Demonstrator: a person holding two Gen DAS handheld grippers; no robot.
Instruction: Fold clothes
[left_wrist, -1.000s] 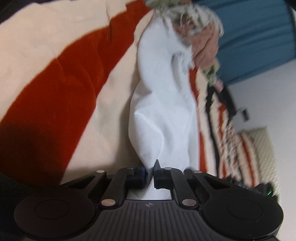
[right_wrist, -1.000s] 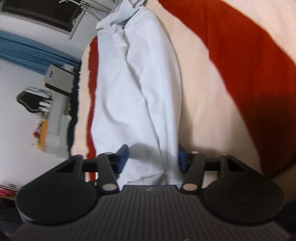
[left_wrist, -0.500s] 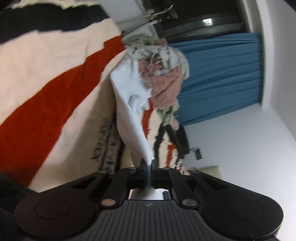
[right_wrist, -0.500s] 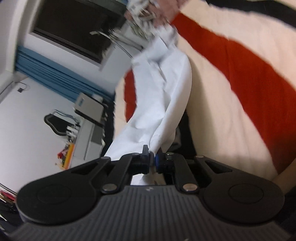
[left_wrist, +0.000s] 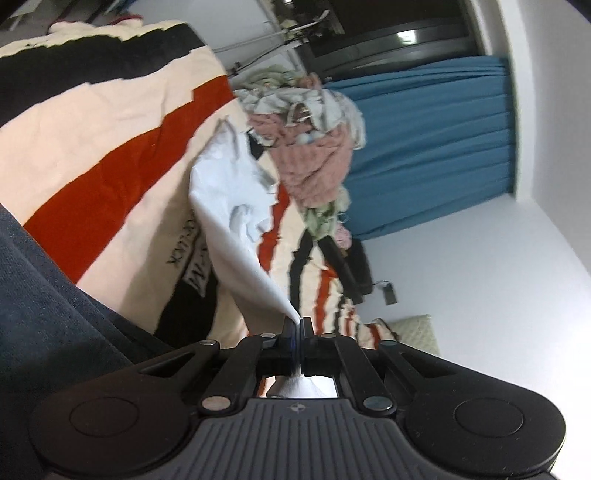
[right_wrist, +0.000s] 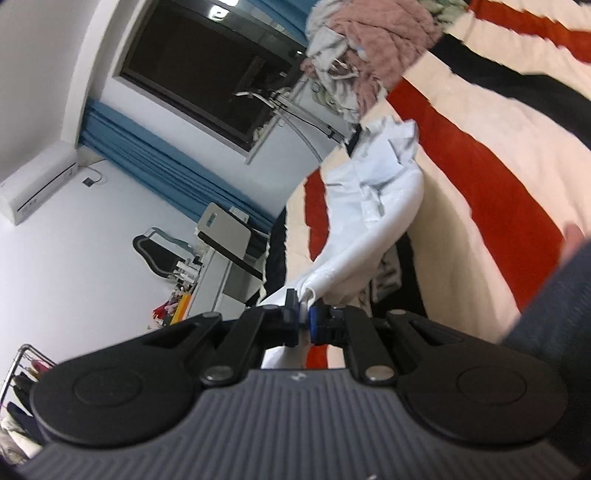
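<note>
A pale blue-white shirt (left_wrist: 236, 206) lies stretched over a bed with a cream, red and black striped blanket (left_wrist: 110, 147). My left gripper (left_wrist: 296, 325) is shut on one corner of the shirt's near edge, pulling it up into a taut point. In the right wrist view the same shirt (right_wrist: 373, 206) runs from its collar at the far end down to my right gripper (right_wrist: 303, 308), which is shut on a bunched fold of the near edge. Both near corners hang lifted off the blanket; the far part still rests on it.
A heap of pink, grey and green clothes (left_wrist: 314, 140) is piled at the far end of the bed. Blue curtains (left_wrist: 436, 140) and a dark window (right_wrist: 207, 74) stand behind. A dark blue sleeve (left_wrist: 44, 302) shows at the left, and a desk (right_wrist: 229, 258) beside the bed.
Both grippers closed on the shirt's near edge and rose with it, lifting it off the blanket. The views tipped up from the bed surface toward the room.
</note>
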